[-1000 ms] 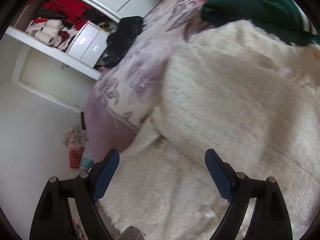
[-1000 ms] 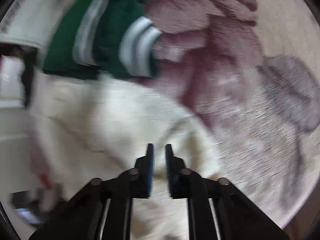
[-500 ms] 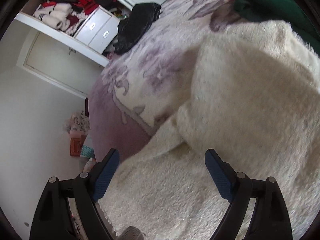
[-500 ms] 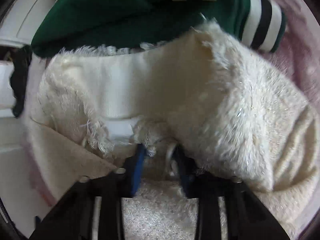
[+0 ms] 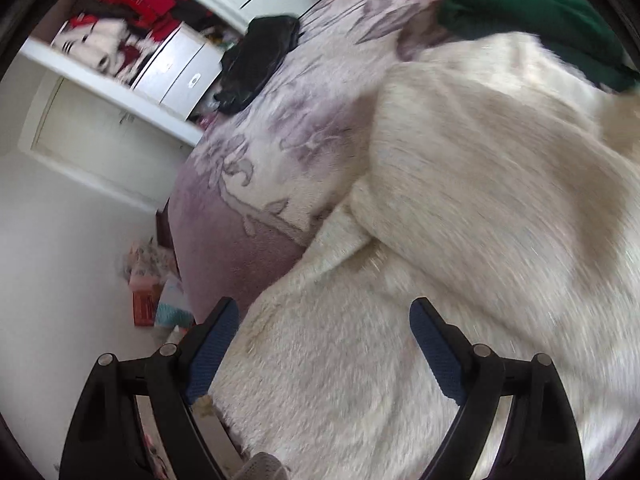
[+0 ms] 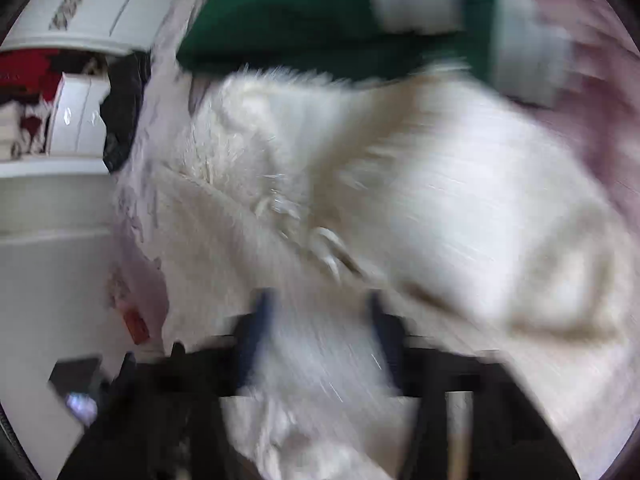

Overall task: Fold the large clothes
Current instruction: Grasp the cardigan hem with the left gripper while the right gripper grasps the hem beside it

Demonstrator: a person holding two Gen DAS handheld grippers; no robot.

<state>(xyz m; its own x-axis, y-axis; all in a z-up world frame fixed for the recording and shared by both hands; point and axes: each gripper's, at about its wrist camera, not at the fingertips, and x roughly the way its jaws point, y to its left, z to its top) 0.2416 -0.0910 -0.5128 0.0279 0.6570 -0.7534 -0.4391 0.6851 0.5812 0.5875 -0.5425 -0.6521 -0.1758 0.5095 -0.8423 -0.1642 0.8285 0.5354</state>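
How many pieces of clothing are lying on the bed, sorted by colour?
Cream: 1, the fluffy garment
Green: 1, the striped garment
Black: 1, the bundle at the bed's far edge
Total: 3 on the bed. The clothes on the shelf are too blurred to count.

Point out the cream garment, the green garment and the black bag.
cream garment point(image 5: 480, 208), left wrist view, fuzzy folded top layer.
green garment point(image 5: 532, 12), left wrist view, its plain body.
black bag point(image 5: 260, 60), left wrist view, its middle.
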